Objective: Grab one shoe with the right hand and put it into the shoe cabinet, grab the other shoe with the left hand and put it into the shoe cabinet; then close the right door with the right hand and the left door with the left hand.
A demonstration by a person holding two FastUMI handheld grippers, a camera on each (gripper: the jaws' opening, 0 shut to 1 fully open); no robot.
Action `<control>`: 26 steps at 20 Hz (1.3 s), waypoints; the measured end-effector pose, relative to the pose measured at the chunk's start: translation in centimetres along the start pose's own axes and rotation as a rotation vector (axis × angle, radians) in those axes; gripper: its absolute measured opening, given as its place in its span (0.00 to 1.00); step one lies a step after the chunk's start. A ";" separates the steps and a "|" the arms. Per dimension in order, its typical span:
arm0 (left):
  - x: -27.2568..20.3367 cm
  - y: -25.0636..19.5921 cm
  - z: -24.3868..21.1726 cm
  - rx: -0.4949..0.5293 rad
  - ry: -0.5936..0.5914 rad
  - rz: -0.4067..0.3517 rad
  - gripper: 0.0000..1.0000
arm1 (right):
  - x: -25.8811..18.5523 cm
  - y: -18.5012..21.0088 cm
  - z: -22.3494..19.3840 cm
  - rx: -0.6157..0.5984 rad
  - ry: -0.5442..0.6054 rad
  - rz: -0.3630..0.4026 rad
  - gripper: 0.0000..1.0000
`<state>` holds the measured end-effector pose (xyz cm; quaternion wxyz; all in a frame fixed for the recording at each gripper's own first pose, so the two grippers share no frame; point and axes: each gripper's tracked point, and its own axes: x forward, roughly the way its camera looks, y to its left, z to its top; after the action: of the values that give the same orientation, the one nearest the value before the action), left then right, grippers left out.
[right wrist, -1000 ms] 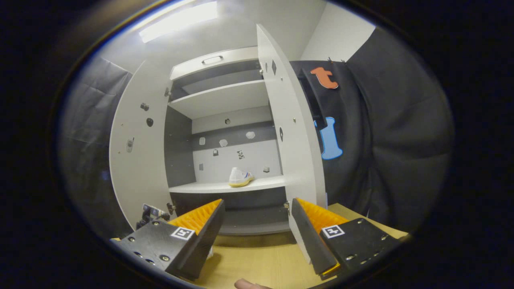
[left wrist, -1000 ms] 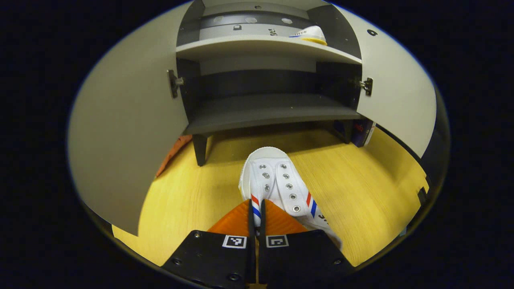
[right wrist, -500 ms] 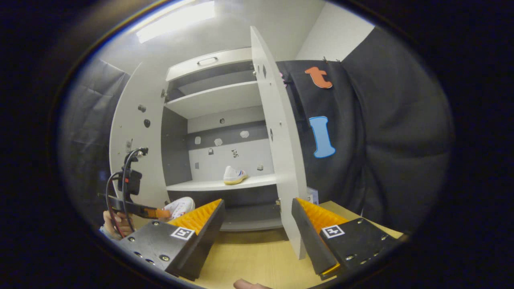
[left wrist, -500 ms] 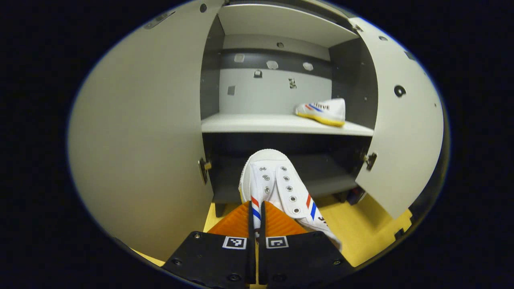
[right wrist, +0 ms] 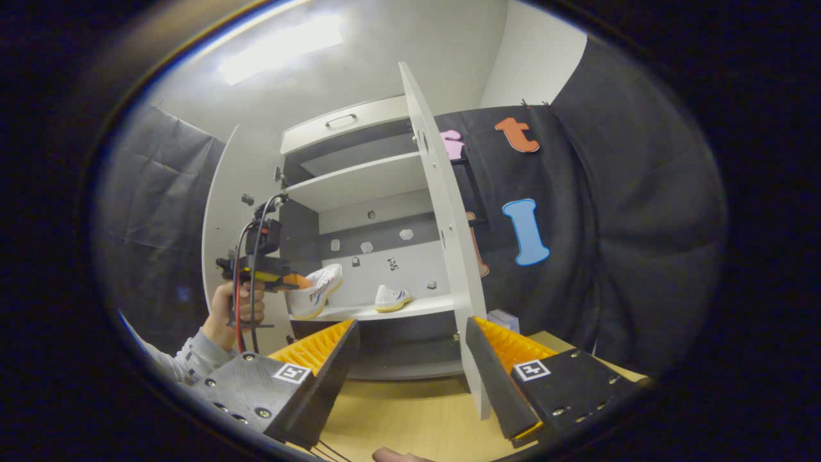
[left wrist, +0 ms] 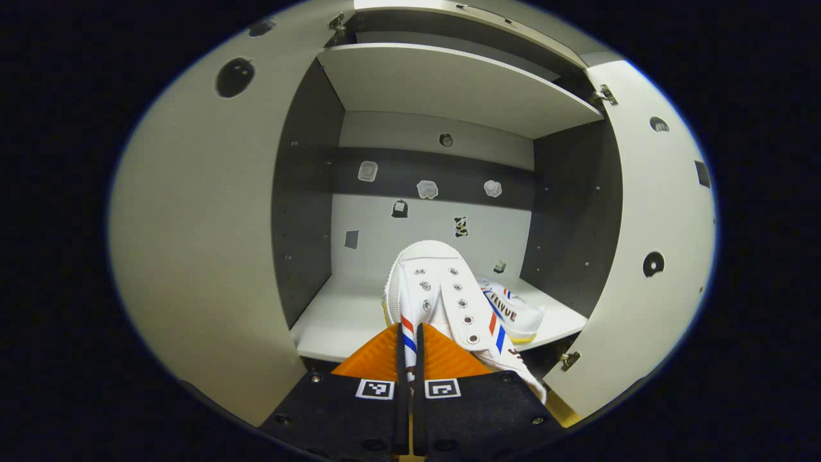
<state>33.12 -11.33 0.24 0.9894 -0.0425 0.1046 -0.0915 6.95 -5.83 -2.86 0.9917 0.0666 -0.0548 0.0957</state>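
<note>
L tongs [left wrist: 408, 340] were clamped on the 2nd shoe [left wrist: 436, 298], held above the front of the shoe cabinet [left wrist: 449, 90] shelf [left wrist: 333, 321]. 1st shoe [left wrist: 516, 311] lay on that shelf, R side. R tongs [right wrist: 410, 359] were spread apart, nothing held; both doors stood open.

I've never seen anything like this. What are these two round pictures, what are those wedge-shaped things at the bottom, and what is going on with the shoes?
No robot here: a person holds a two-finger gripper in each hand, and a fisheye camera rides on each gripper. The wedges at the bottom are each gripper's own fingers.

In the left gripper view, the left gripper is shut on a white shoe, held at the mouth of the open cabinet. A second shoe already lies on the shelf behind it.

The right gripper view looks from farther back. The right gripper is open and holds nothing. You see the person's hand carrying the left gripper, both shoes, and the right door standing open.
</note>
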 end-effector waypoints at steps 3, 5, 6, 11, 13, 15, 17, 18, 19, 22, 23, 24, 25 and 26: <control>4.1 -0.6 2.3 -0.002 0.018 0.008 0.03 | -0.2 -0.5 0.4 -0.018 -0.004 -0.008 0.99; 6.4 -0.5 2.7 0.022 0.022 0.031 0.03 | -0.6 -0.6 0.9 -0.022 -0.018 -0.004 0.99; 7.8 -0.6 2.7 0.027 0.017 0.036 0.03 | -0.7 -0.5 1.0 -0.019 -0.021 -0.001 0.99; 13.0 0.8 -0.1 0.077 0.075 0.064 0.04 | -0.9 -0.5 0.9 -0.032 -0.013 0.004 0.97; 14.4 2.0 -1.4 0.084 0.101 0.097 0.04 | -1.0 -0.5 0.7 -0.043 -0.005 0.001 0.99; 14.8 2.8 -2.4 0.085 0.126 0.102 0.04 | -1.0 -0.5 0.6 -0.036 -0.003 0.000 0.99; 15.0 2.7 -2.3 0.066 0.112 0.090 0.04 | -1.0 -0.5 0.6 -0.022 -0.002 0.001 0.97; 14.7 2.6 -2.7 0.068 0.128 0.084 0.04 | -1.0 -0.5 0.6 -0.019 -0.001 0.001 0.97; 14.6 1.8 -2.5 0.080 0.096 0.042 0.08 | -1.0 -0.5 0.6 -0.018 0.000 -0.002 0.97; 13.1 2.0 0.8 0.015 -0.044 0.066 0.64 | -1.0 -0.6 0.4 -0.013 0.009 -0.010 0.99; 12.2 2.1 0.5 0.017 -0.039 0.078 0.70 | -1.0 -0.7 0.2 -0.011 0.016 -0.015 0.99; 11.4 2.3 0.9 0.044 -0.044 0.097 0.91 | -1.0 -0.9 0.0 -0.011 0.024 -0.026 0.99; 10.3 2.0 1.1 0.074 -0.058 0.103 0.98 | -0.9 -1.1 -0.3 -0.013 0.029 -0.035 0.99; 9.2 1.5 1.2 0.110 -0.066 0.103 1.00 | -1.0 -1.4 -0.4 -0.017 0.033 -0.044 0.99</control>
<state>42.48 -11.56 -0.54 0.9965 0.0144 0.0687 -0.0444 6.28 -7.30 -3.56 0.9948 0.0576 -0.0378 0.0747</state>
